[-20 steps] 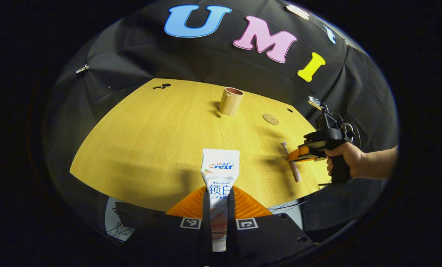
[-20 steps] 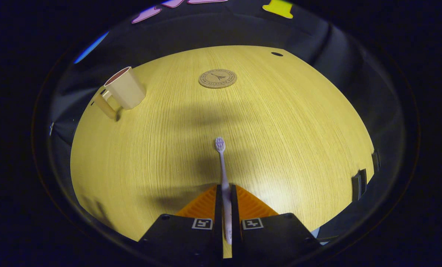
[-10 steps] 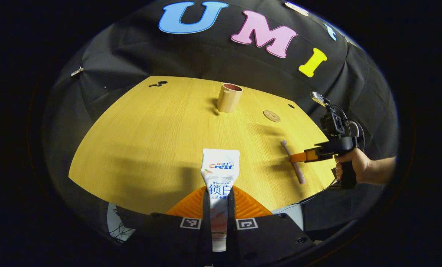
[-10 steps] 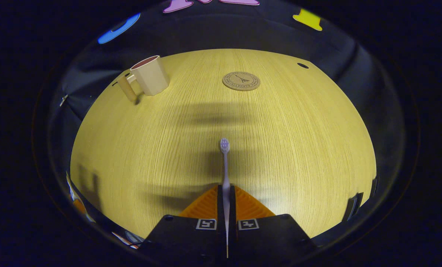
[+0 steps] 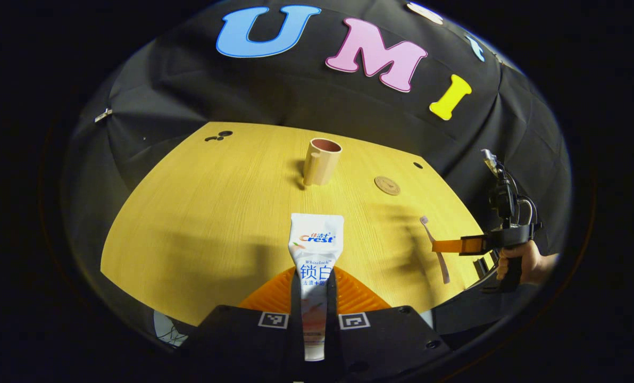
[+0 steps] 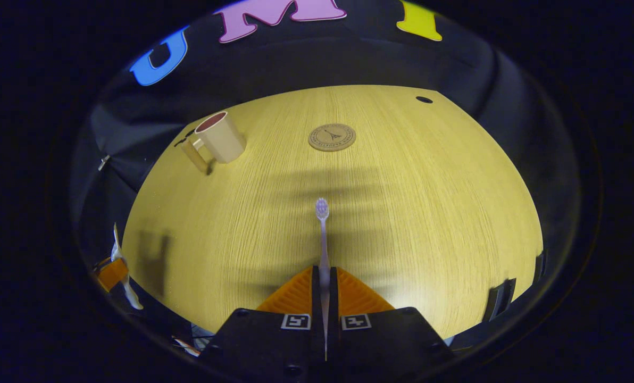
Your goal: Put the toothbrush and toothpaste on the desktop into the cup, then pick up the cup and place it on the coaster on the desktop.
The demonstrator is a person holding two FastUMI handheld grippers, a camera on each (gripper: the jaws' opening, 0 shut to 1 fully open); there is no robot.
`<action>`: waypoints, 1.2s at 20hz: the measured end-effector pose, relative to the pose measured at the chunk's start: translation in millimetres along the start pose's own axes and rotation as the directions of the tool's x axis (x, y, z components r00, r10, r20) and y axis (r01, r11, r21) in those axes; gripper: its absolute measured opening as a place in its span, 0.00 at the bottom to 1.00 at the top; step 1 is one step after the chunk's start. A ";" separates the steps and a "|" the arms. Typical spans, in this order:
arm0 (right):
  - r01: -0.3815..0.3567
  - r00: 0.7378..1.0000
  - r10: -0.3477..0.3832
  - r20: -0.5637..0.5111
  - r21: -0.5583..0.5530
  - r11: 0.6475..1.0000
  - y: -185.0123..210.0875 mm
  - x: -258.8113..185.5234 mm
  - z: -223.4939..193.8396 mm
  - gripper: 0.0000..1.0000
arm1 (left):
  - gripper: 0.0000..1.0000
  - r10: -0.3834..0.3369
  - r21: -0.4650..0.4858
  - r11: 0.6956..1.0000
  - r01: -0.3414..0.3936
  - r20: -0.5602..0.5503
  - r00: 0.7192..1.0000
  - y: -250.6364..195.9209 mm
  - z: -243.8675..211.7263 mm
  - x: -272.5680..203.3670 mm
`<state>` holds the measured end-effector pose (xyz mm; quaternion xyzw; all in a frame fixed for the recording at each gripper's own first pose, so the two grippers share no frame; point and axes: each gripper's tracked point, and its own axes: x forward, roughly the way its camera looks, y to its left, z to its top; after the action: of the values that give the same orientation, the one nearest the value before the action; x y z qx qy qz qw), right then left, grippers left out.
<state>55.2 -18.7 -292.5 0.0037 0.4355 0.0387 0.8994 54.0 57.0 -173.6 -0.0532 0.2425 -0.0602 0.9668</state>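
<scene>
My left gripper (image 5: 315,276) is shut on a white toothpaste tube (image 5: 315,243), which sticks out forward above the desk's near edge. A beige cup (image 5: 321,161) with a handle stands upright far ahead at mid-desk, with a round brown coaster (image 5: 387,185) to its right. In the right gripper view, my right gripper (image 6: 323,276) is shut on a pale toothbrush (image 6: 322,229) held above the desk, bristles forward. The cup (image 6: 220,138) is far ahead to the left and the coaster (image 6: 332,137) is straight ahead. The right gripper (image 5: 444,246) with the toothbrush (image 5: 435,242) also shows at the right of the left gripper view.
The yellow wooden desk (image 5: 216,213) has small dark holes near its far corners (image 5: 217,136) (image 6: 424,99). A hand (image 5: 519,260) holds the right gripper off the desk's right edge. The left gripper with the tube (image 6: 116,268) shows at the lower left of the right gripper view.
The right gripper has lifted the toothbrush off the desk and drawn back toward the near right edge. The left gripper holds the tube much as before.
</scene>
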 end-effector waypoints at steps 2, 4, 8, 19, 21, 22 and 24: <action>-0.019 0.999 0.018 0.039 0.010 1.000 -4.7 -8.6 17.1 0.06 | 0.20 0.003 -0.005 1.000 -0.002 0.029 1.000 -4.5 20.2 4.5; -0.046 0.996 0.045 0.076 0.011 0.999 -6.3 -18.8 34.3 0.06 | 0.20 0.006 -0.019 1.000 -0.005 0.071 0.997 -9.3 44.4 7.6; -0.087 0.984 0.092 0.153 -0.038 0.995 -6.9 -36.4 68.8 0.06 | 0.20 0.003 -0.050 0.999 0.006 0.170 0.985 -20.9 101.1 20.1; -0.223 0.929 0.231 0.289 -0.063 0.973 -3.0 -55.4 166.3 0.06 | 0.19 0.023 -0.061 0.998 -0.001 0.361 0.932 -47.9 237.5 84.6; -0.234 0.918 0.241 0.316 -0.061 0.970 -5.8 -53.8 181.7 0.06 | 0.19 0.018 -0.049 0.999 0.001 0.399 0.917 -54.8 261.1 103.1; -0.235 0.914 0.242 0.325 -0.063 0.970 -7.3 -51.2 188.2 0.06 | 0.19 0.016 -0.042 0.999 0.002 0.418 0.908 -57.2 270.8 113.5; -0.241 0.909 0.249 0.334 -0.065 0.968 -9.6 -47.3 198.0 0.06 | 0.19 0.011 -0.040 0.999 0.007 0.449 0.893 -61.0 286.8 136.0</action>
<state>181.7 -26.3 -133.0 0.0550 0.2697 0.1547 0.9488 303.8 -1.4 23.0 -0.0849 0.0138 -0.0404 0.9955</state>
